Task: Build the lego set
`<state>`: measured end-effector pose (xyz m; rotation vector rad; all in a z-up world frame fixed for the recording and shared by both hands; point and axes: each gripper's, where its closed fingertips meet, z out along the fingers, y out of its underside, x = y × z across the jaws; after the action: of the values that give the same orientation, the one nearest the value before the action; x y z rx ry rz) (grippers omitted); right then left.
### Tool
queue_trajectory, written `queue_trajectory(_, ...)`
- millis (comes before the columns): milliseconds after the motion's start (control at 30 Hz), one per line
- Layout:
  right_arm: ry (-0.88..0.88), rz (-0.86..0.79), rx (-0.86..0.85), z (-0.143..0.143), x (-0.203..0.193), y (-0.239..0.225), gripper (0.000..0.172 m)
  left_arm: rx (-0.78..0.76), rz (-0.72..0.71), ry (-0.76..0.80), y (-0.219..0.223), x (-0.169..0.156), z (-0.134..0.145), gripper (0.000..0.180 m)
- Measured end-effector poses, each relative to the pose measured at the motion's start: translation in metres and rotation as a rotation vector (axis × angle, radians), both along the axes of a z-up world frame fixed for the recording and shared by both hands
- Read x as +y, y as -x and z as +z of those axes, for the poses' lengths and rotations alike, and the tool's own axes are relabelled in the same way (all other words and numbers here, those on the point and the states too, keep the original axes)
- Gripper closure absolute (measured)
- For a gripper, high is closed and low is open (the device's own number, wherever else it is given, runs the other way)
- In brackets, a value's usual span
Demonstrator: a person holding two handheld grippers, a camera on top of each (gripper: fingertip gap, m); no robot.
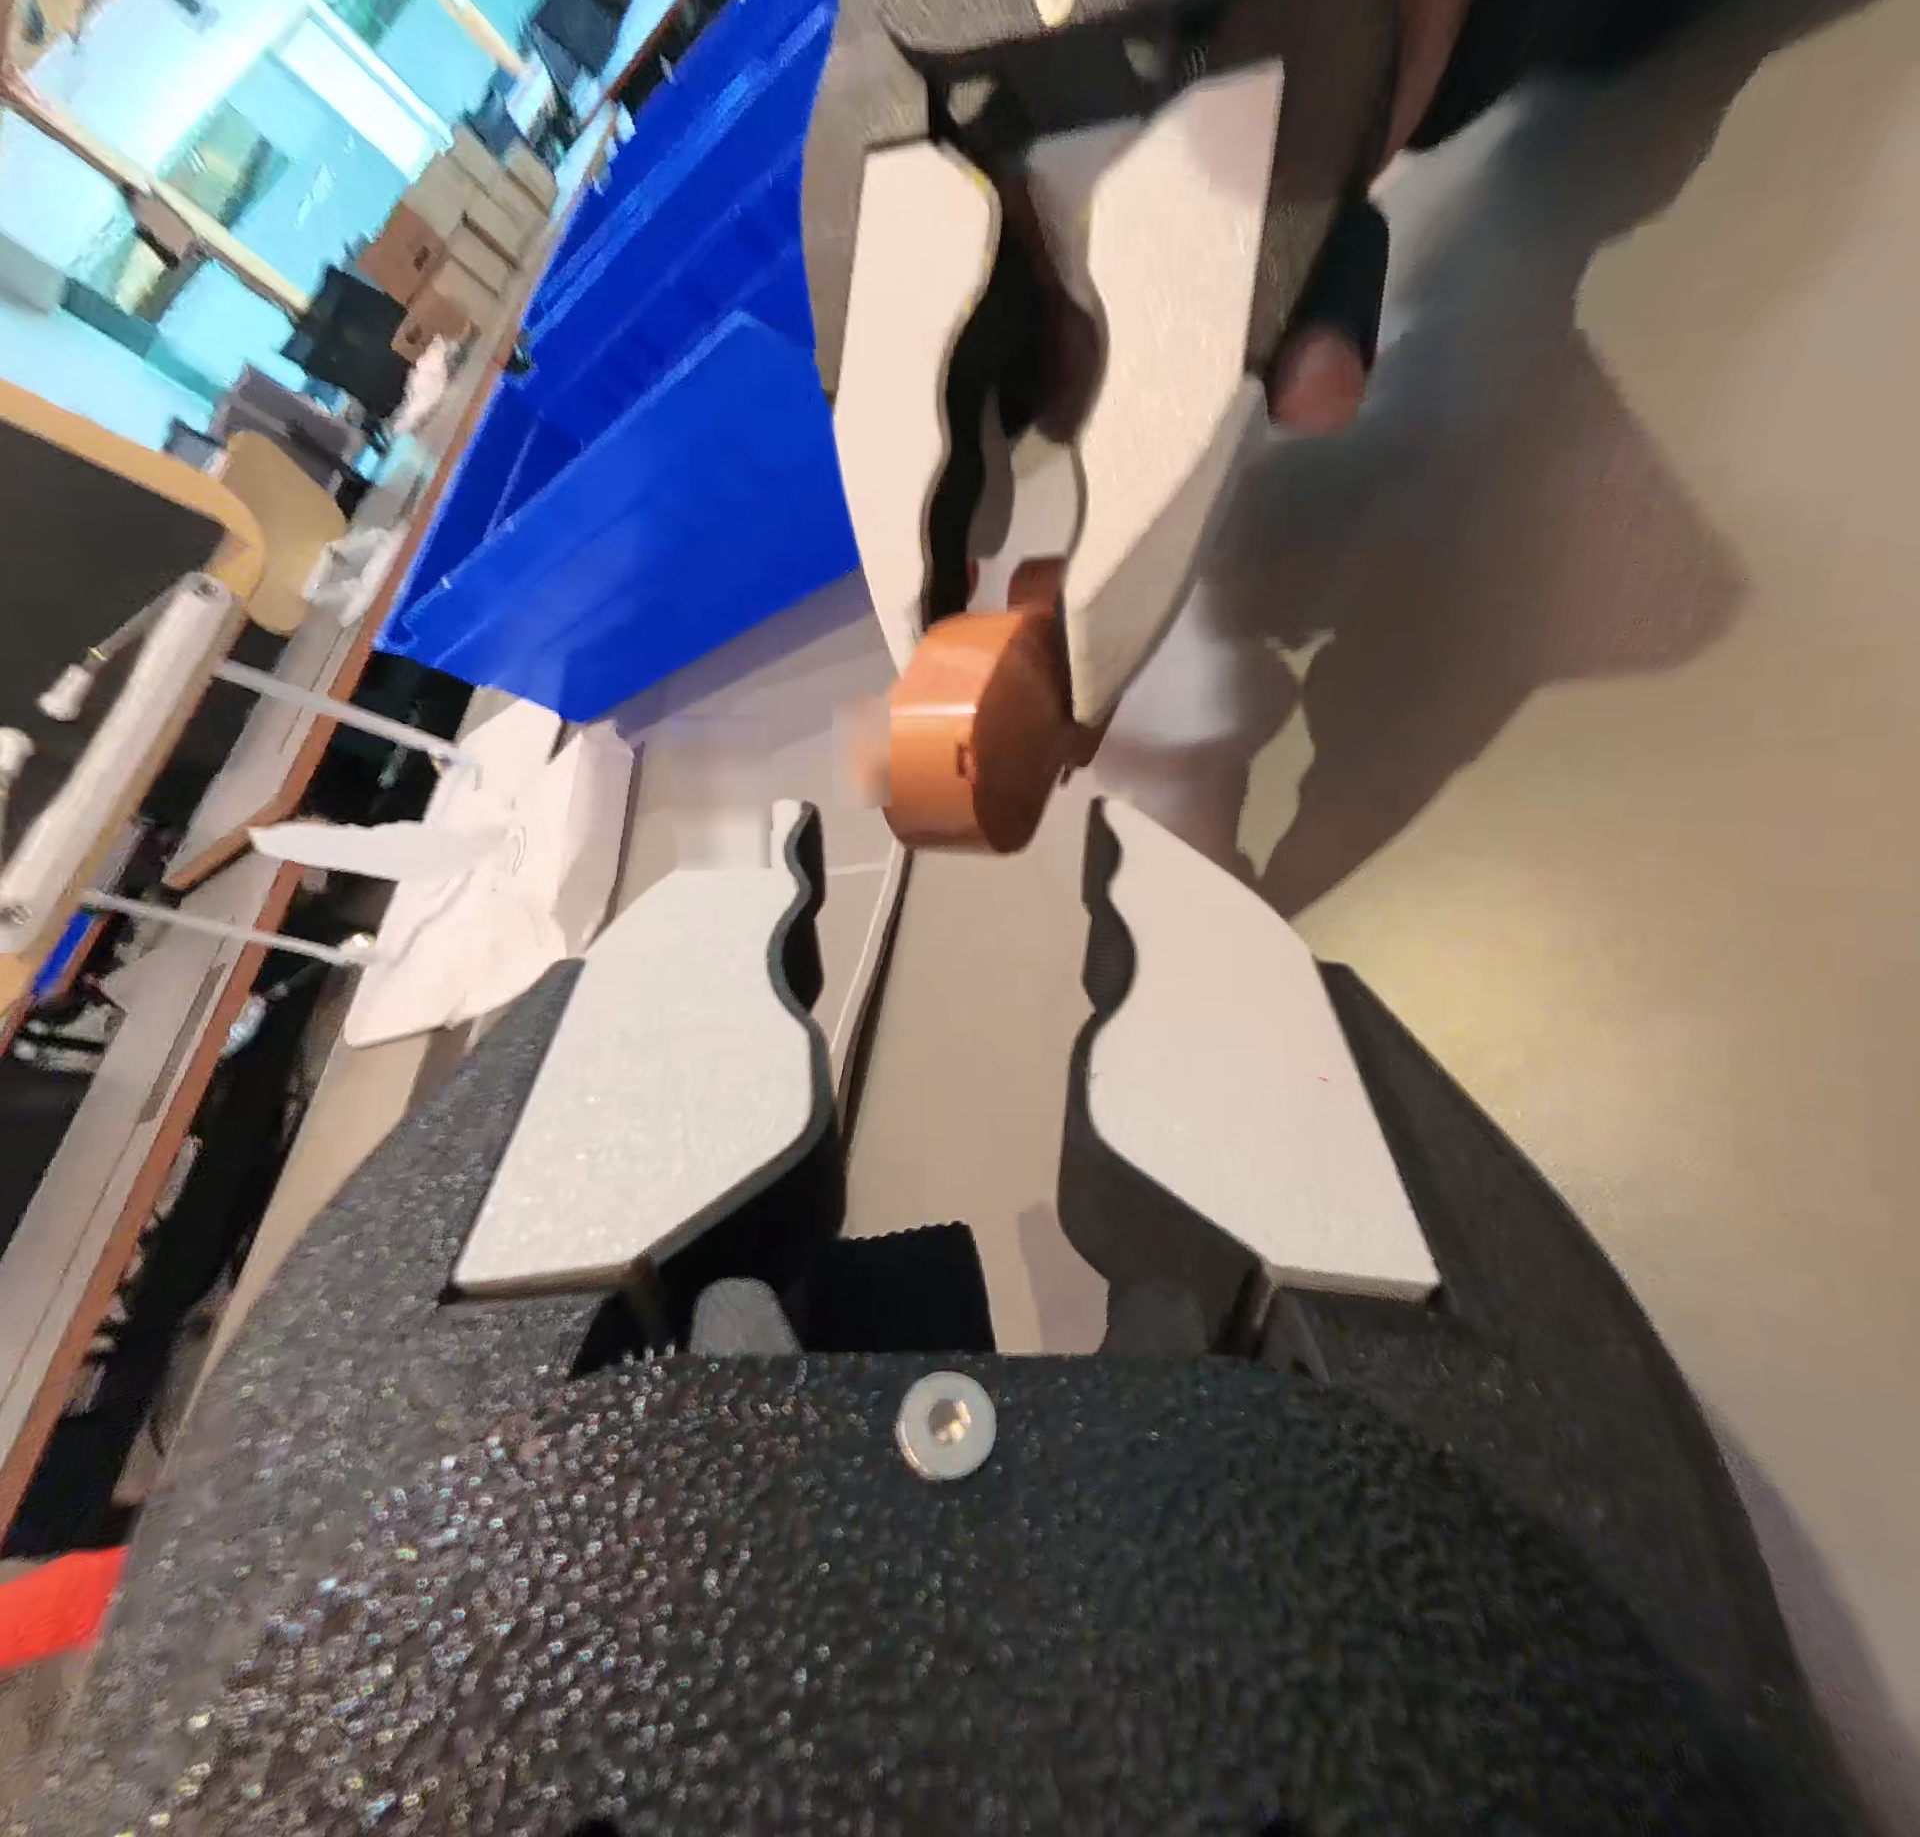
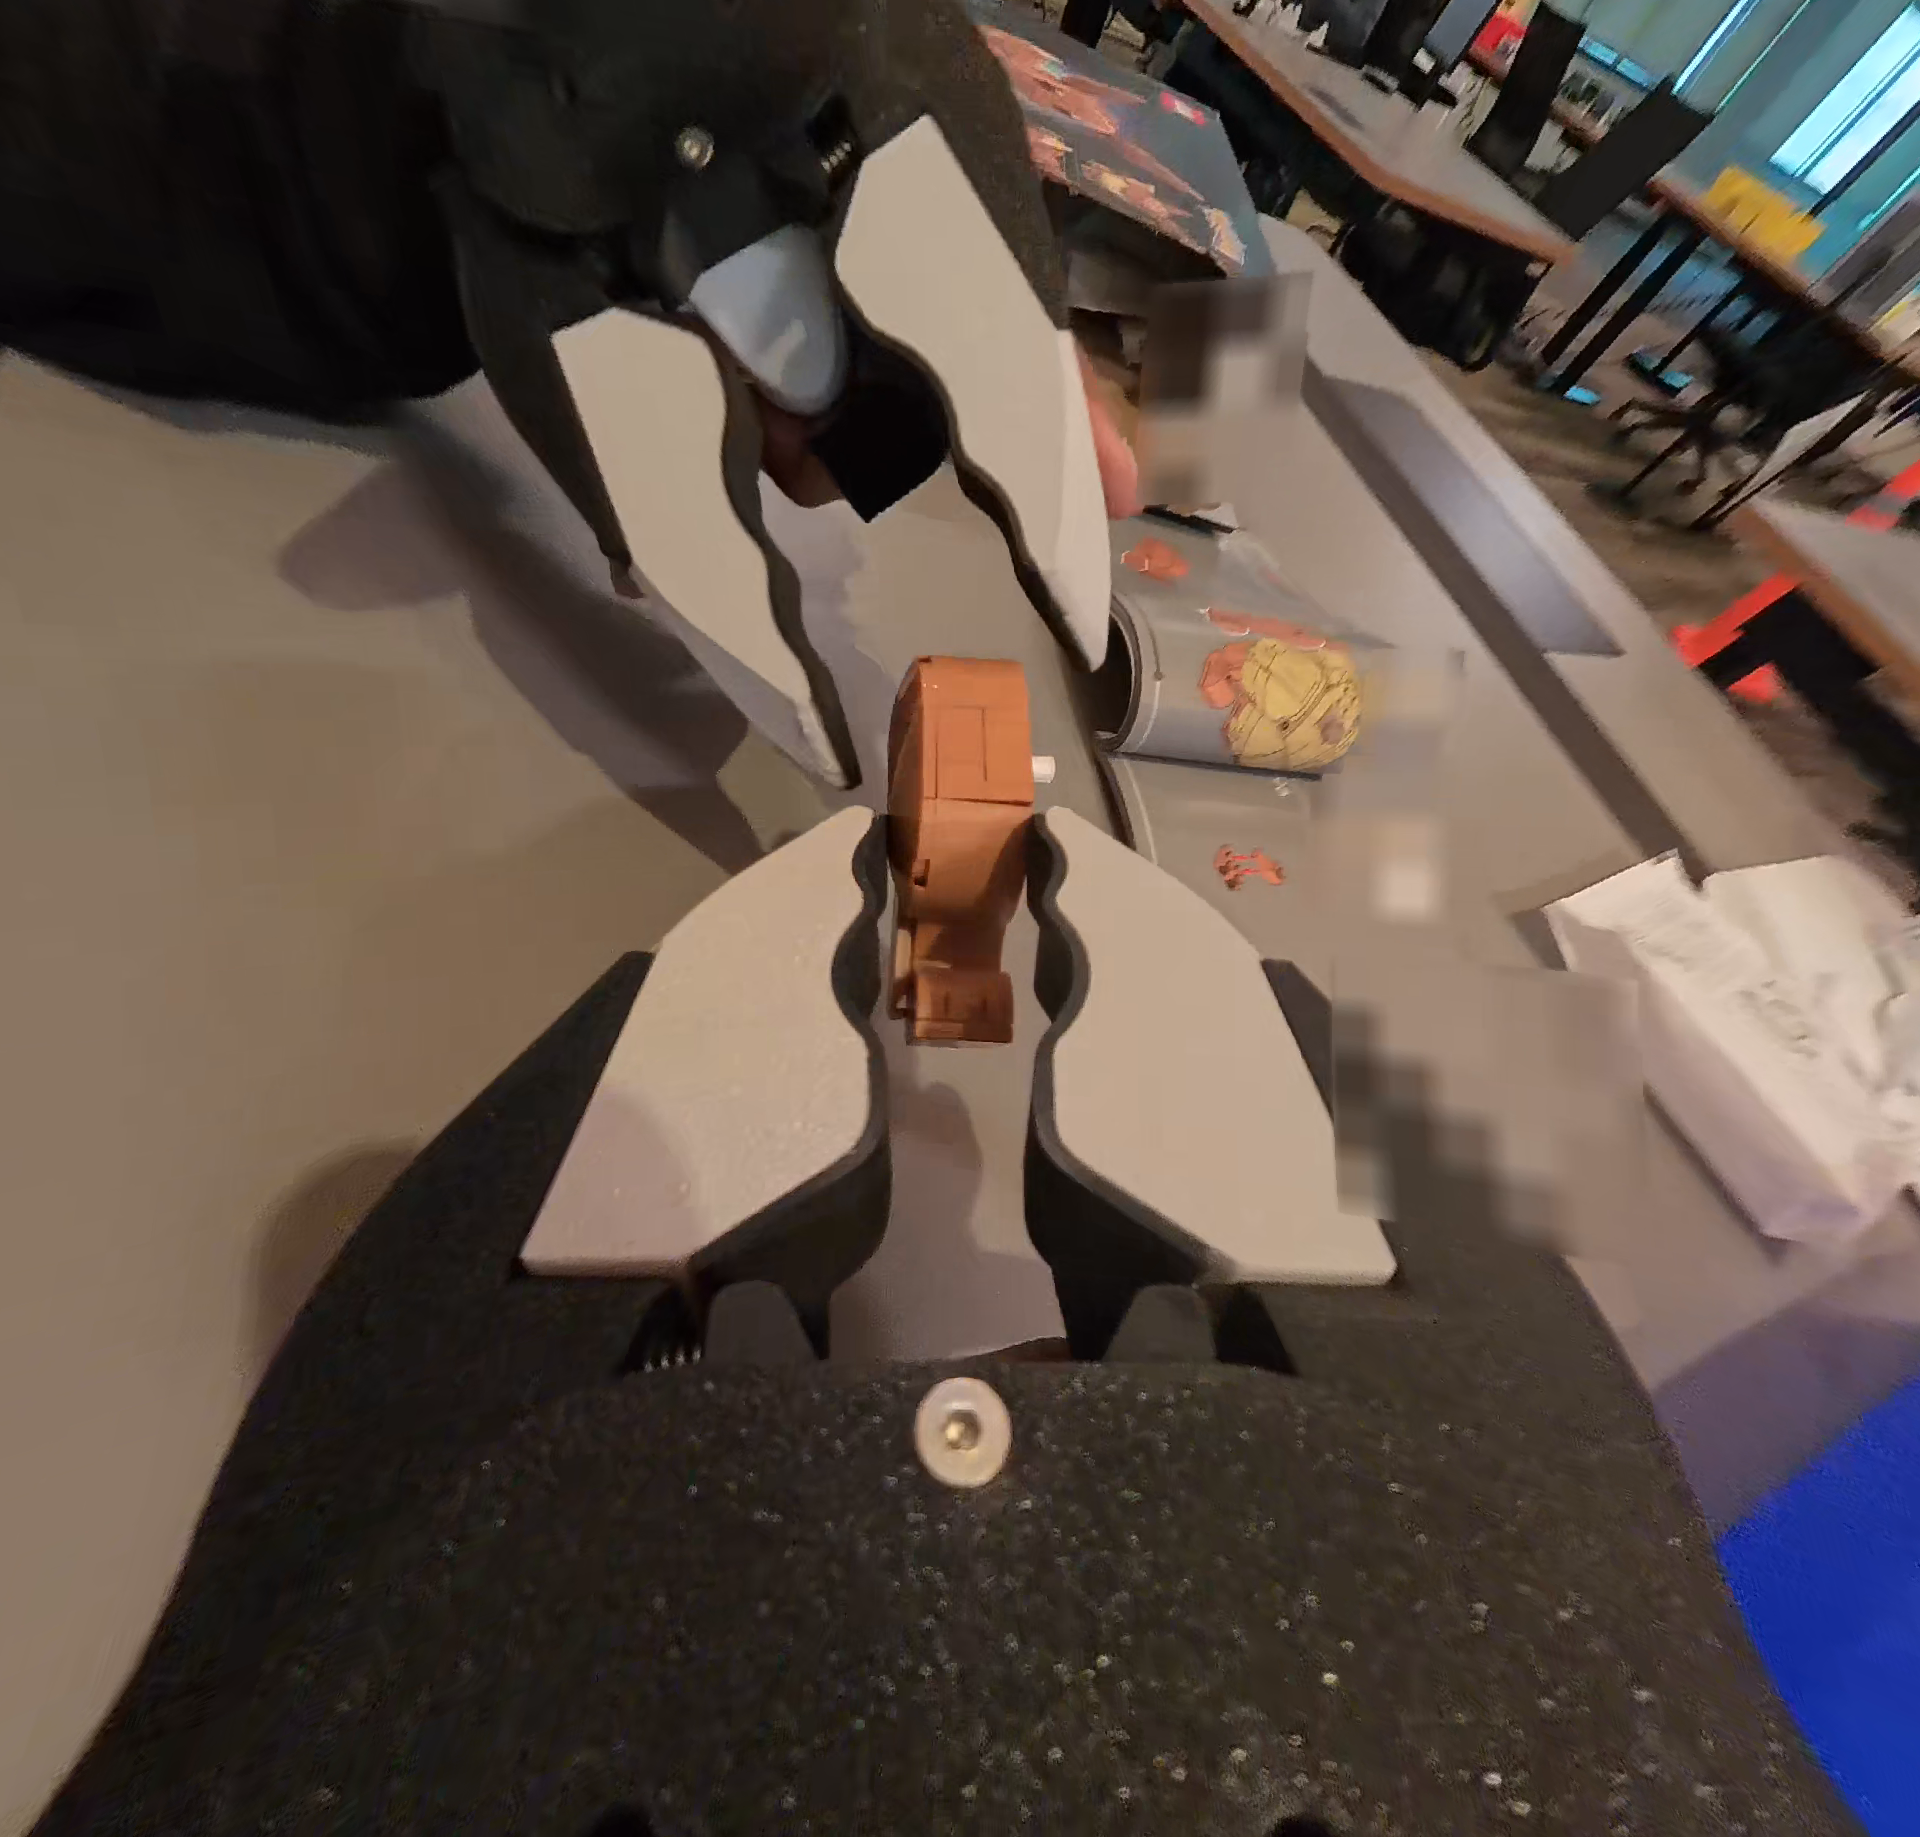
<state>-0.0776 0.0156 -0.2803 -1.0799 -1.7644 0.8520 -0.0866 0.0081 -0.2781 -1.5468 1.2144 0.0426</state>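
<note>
While right gripper [image 2: 954, 831] clamps brown brick piece [image 2: 951, 852], left gripper [image 2: 966, 717] gapes opposite.

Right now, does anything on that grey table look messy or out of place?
Mostly tidy. A printed sheet lies curled into a roll rather than flat, and crumpled white paper sits at the table's right edge. The brown brick piece is clamped in the right gripper.

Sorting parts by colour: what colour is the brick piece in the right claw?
Brown, a brick-built piece; the right wrist view shows it best.

Workshop hall: long tables [image 2: 1455, 156], blue bins [image 1: 665, 457]
</note>
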Motion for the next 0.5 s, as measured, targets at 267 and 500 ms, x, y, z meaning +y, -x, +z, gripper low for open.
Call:
queue_trajectory(267,-0.216,0.031,0.041,-0.001,-0.01,0.001,0.147,0.099,-0.047,-0.086,-0.008,0.0,-0.007,0.15)
queue_trajectory(500,-0.341,0.009,0.115,0.01,-0.004,-0.003,0.134,0.156,-0.051,-0.215,-0.012,0.001,0.0,0.151)
